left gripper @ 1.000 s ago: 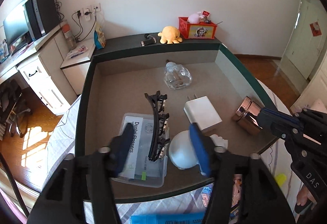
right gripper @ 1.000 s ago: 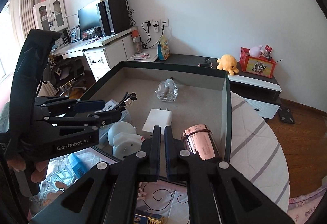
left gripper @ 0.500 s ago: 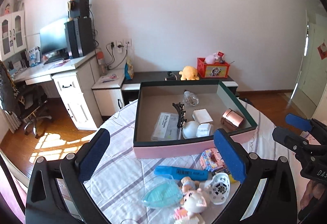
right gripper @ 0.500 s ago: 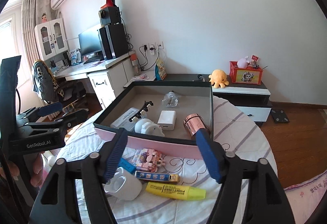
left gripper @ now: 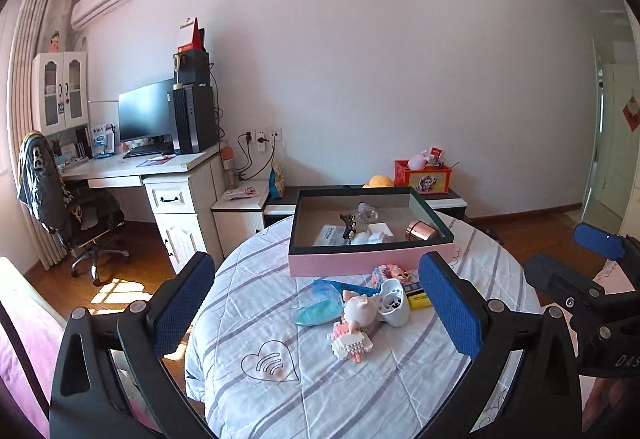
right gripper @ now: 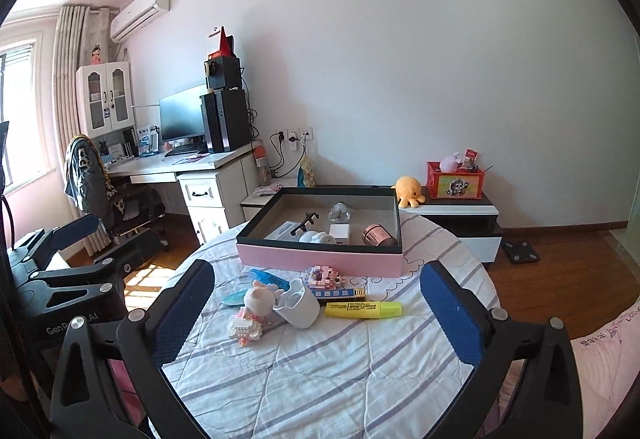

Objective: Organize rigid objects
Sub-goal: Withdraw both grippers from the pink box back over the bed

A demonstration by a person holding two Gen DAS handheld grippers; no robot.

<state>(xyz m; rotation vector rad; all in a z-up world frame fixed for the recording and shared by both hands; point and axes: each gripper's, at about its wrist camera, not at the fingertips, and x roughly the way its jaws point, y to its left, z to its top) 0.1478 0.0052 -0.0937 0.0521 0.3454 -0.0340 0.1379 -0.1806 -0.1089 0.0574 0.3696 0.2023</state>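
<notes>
A pink box with a dark rim (right gripper: 320, 259) stands at the far side of the round table. Inside lie a copper cylinder (right gripper: 378, 235), a white charger (right gripper: 340, 231), a black hair clip (left gripper: 347, 221) and a clear bottle (left gripper: 368, 214). In front of the box are a yellow highlighter (right gripper: 363, 309), a white cup (right gripper: 298, 305), a pig toy (right gripper: 260, 297) and a pink block figure (right gripper: 322, 276). My left gripper (left gripper: 315, 259) hangs open well back from the pile, empty. My right gripper (right gripper: 317, 266) is beside it, its jaws opening with nothing between them.
The table carries a striped cloth (right gripper: 320, 367) with its near edge close below the fingers. Behind it are a low cabinet (right gripper: 460, 209) with an orange plush and a red box. A desk (left gripper: 132, 169) and an office chair (left gripper: 60, 207) stand at the left.
Both grippers have drawn back and risen from over the box to the table's near side. The right jaws went from shut to wide open; the left jaws spread wider.
</notes>
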